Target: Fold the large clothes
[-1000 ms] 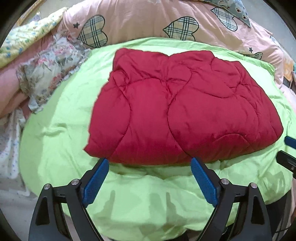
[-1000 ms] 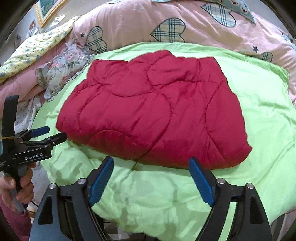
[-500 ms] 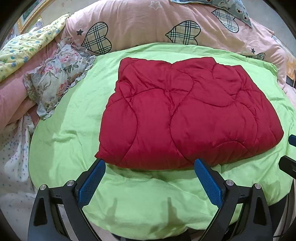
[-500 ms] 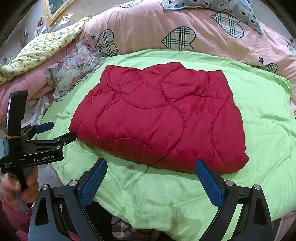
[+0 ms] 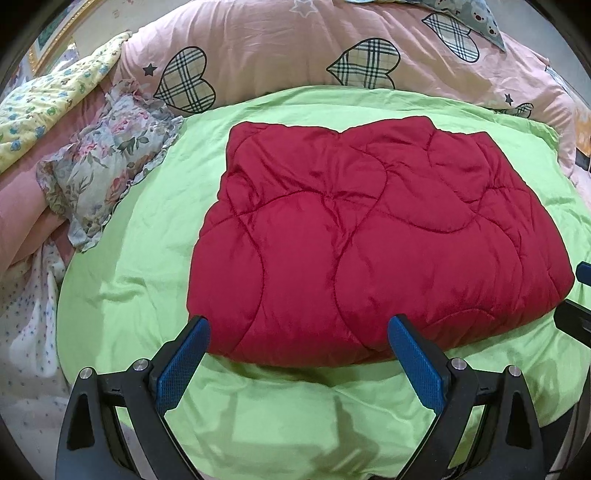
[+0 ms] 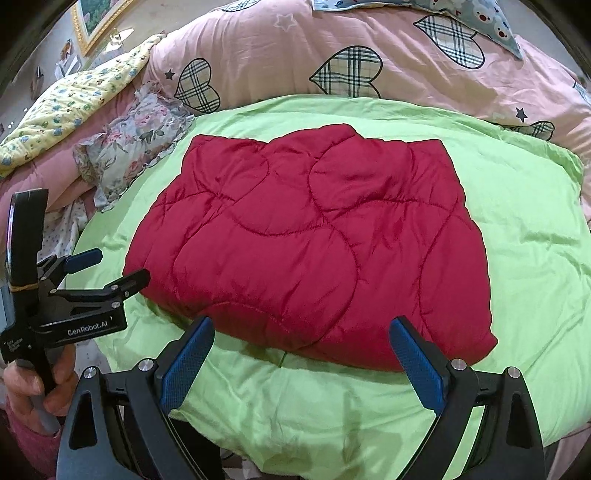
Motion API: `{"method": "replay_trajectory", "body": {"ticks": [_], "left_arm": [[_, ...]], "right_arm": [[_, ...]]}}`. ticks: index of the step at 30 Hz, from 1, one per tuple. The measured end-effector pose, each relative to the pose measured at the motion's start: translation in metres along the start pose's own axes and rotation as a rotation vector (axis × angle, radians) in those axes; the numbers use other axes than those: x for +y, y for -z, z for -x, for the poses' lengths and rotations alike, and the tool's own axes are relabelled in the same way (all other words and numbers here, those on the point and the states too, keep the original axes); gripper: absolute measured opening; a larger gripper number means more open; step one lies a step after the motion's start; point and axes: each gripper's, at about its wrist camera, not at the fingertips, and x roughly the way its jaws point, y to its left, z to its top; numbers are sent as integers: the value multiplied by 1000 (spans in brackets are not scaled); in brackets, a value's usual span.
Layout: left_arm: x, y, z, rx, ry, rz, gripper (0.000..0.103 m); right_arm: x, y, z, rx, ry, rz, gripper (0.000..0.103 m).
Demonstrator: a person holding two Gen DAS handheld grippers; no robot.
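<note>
A red quilted garment (image 5: 373, 240) lies folded into a thick, roughly rectangular bundle in the middle of a lime-green cover (image 5: 140, 266) spread over a bed. Its curved stitch lines run across the puffy top face, and its near edge bulges toward both cameras. Beyond the green cover sits a pink duvet (image 5: 280, 48) printed with plaid hearts and small stars. To the left of the bundle, a frilled floral pillow (image 5: 107, 170) rests partly on the green cover, and a yellow flowered quilt (image 5: 48, 107) lies farther out at the left edge. In the left wrist view the left claw (image 5: 297, 354) hangs above the near edge of the bundle with its blue-padded fingers (image 5: 183, 363) spread wide; nothing sits between them and neither pad touches the fabric. In the right wrist view the right claw (image 6: 299, 354) is likewise spread wide and empty, poised just short of the bundle's near edge, with its blue pads (image 6: 415, 363) clear of the red fabric. That same view shows the left claw from the side, near the bundle's left corner but apart from it, its handle gripped by the person's hand (image 6: 35, 384) with a pink sleeve (image 6: 22, 432) at the wrist. A gold picture frame (image 6: 94, 20) hangs on the wall at the upper left.
</note>
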Motion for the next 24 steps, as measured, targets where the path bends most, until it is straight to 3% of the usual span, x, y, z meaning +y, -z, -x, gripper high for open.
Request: {"method": "replay_trajectory", "body": {"ticks": [24], "left_arm": [[-4,-10,-17,22,12,-12,98]], "right_arm": [[-9,-8,-16,28,-6,-22,97]]}}
